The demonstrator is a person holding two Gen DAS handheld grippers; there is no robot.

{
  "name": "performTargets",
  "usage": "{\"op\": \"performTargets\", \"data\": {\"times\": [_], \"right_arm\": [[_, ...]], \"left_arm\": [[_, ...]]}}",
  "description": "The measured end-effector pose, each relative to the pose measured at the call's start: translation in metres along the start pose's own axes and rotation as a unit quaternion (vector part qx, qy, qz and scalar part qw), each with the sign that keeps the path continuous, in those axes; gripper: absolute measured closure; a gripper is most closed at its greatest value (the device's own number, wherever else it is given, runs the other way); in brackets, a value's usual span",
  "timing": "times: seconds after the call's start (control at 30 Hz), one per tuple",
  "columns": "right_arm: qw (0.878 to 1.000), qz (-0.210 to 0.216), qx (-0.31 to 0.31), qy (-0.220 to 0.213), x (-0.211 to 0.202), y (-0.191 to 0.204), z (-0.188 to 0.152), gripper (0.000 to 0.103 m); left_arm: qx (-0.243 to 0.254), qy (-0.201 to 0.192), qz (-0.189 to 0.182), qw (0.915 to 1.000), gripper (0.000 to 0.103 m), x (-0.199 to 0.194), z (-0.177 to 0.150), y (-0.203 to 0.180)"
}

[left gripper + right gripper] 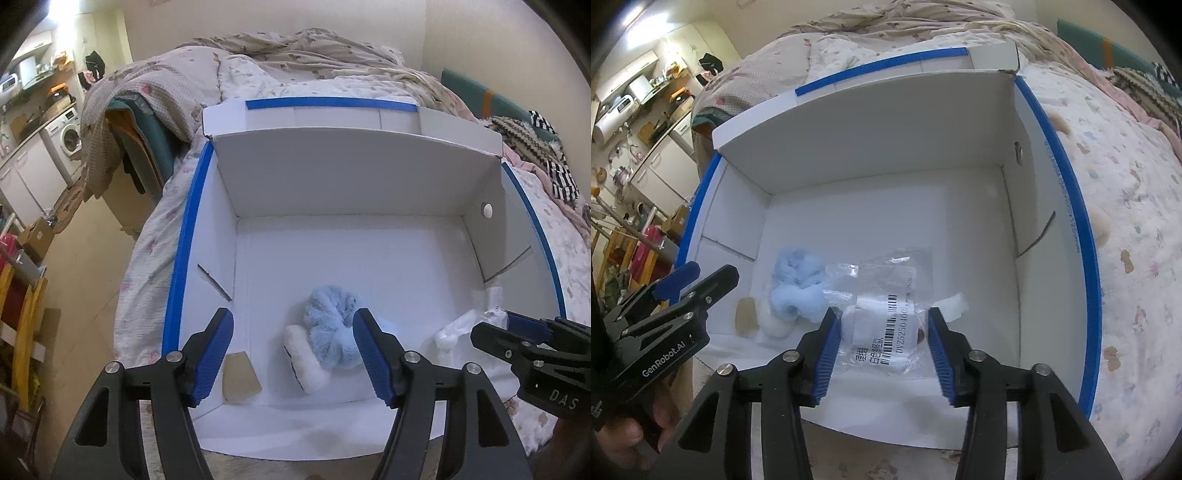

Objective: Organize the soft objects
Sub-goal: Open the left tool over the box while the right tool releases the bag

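Note:
A large white cardboard box (369, 177) with blue tape on its rims lies open on the bed. A fluffy blue and white plush toy (327, 332) lies on the box floor. My left gripper (293, 350) is open above it, holding nothing. A white plush toy in a clear plastic bag with a barcode label (882, 325) lies beside the blue plush toy (798, 291). My right gripper (881, 345) is open, one finger on each side of the bag, above it. It also shows in the left wrist view (517, 332).
The box (871, 125) sits on a bed with a patterned cover (1126, 229) and a rumpled quilt (295, 48) behind. A brown tape patch (240, 376) is on the box floor. Left of the bed are a chair, a washing machine (68, 138) and kitchen cabinets.

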State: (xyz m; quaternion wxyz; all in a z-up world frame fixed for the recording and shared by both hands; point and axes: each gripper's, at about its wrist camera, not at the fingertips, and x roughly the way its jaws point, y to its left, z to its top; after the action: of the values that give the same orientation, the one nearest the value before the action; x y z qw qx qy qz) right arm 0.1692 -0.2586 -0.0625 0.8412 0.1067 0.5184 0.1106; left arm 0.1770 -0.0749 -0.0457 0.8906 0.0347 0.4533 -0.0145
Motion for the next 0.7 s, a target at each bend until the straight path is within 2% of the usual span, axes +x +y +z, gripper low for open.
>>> {"op": "performTargets", "data": {"times": [0.07,0.23,0.7], "right_arm": [[1.000,0.004,0.001,-0.005,-0.002,-0.001,0.000,0.040],[1.000,0.018,0.004,-0.019,-0.008,0.000,0.001,0.028],[0.999,0.020,-0.007,-0.039,-0.018,0.006,0.002,0.027]], "left_arm": [[0.000,-0.003,0.003,1.0000,0.038,-0.002,0.000,0.000],[0.001,-0.011,0.011,0.9999,0.038,-0.007,-0.001,-0.001],[-0.015,-0.016,0.009,0.9997,0.038,-0.019,-0.004,0.006]]}}
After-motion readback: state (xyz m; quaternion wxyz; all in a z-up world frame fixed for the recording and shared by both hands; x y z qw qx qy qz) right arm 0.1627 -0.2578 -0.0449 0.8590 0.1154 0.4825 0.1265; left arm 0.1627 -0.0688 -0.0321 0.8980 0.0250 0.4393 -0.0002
